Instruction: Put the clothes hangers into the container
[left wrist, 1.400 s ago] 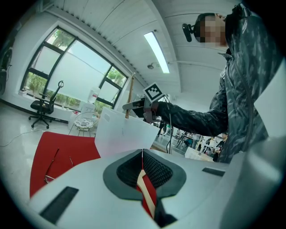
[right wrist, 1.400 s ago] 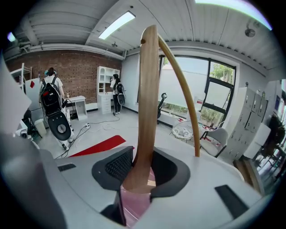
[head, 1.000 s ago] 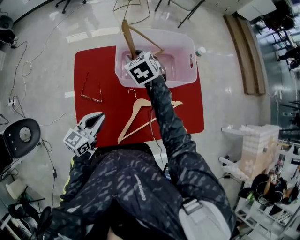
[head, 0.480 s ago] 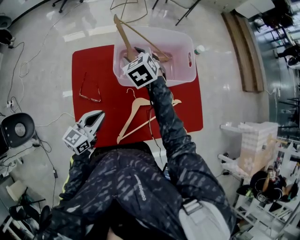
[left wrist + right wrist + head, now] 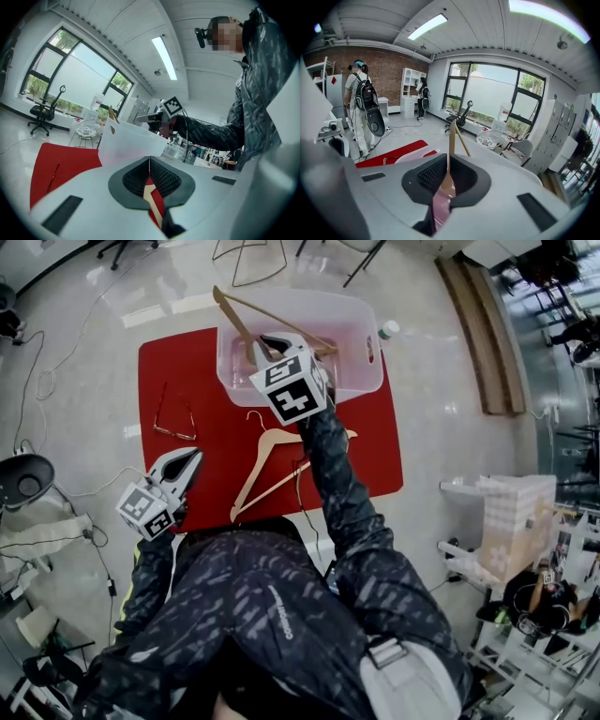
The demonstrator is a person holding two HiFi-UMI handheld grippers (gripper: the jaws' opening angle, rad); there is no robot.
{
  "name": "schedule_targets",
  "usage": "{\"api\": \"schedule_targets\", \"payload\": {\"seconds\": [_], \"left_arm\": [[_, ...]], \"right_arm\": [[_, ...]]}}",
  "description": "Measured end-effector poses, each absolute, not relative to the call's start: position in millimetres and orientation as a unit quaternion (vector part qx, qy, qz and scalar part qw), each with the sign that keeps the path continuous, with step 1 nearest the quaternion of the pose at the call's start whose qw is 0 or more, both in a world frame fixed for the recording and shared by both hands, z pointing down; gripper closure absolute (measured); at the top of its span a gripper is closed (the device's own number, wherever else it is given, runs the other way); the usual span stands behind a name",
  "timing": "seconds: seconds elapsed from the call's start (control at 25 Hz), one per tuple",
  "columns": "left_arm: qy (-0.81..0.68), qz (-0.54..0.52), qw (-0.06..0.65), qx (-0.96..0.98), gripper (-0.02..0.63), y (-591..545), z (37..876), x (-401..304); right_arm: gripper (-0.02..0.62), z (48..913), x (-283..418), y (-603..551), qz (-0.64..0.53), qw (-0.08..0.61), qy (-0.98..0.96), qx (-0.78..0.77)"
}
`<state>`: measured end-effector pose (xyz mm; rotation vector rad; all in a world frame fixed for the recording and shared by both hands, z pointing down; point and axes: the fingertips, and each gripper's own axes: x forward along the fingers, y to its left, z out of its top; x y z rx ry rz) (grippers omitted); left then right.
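A wooden hanger (image 5: 234, 320) stands on end in the translucent container (image 5: 370, 381), its tip poking over the far left rim. My right gripper (image 5: 278, 337) hovers just above the container. Its jaws have just been closing and are shut with nothing pressed between them. In the right gripper view the hanger (image 5: 451, 136) shows beyond my right gripper (image 5: 449, 161). A second wooden hanger (image 5: 267, 465) lies on the red mat (image 5: 216, 437) before the container. A thin dark hanger (image 5: 169, 413) lies at the mat's left. My left gripper (image 5: 192, 457) is shut and empty at the mat's near left corner.
A small bottle (image 5: 384, 331) stands by the container's right end. Cables trail over the floor at the left near a black round stool (image 5: 23, 479). Shelving and boxes (image 5: 516, 521) stand at the right. Two people with backpacks (image 5: 361, 108) stand far off.
My right gripper has risen out of the container and its tips now show above the rim. The hanger stays leaning inside. The left gripper has hardly moved.
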<state>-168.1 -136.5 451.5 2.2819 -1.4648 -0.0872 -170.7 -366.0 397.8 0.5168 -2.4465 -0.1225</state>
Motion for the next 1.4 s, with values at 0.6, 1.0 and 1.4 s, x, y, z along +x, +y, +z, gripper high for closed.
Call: {"api": "schedule_targets", "payload": {"seconds": [0.6, 1.0, 1.4], "left_arm": [[-0.529, -0.025, 0.199, 0.825, 0.595, -138, 431, -144], [-0.523, -0.024, 0.184, 0.832, 0.595, -130, 416, -113], [-0.510, -0.036, 0.186, 0.839, 0.595, -125, 412, -93]], "right_arm": [[0.572, 376, -114, -312, -0.045, 0.294, -0.938, 0.179], [0.572, 380, -67, -265, -0.033, 0.298, -0.939, 0.169], [0.571, 403, -21, -225, -0.015, 0.314, -0.934, 0.170]]}}
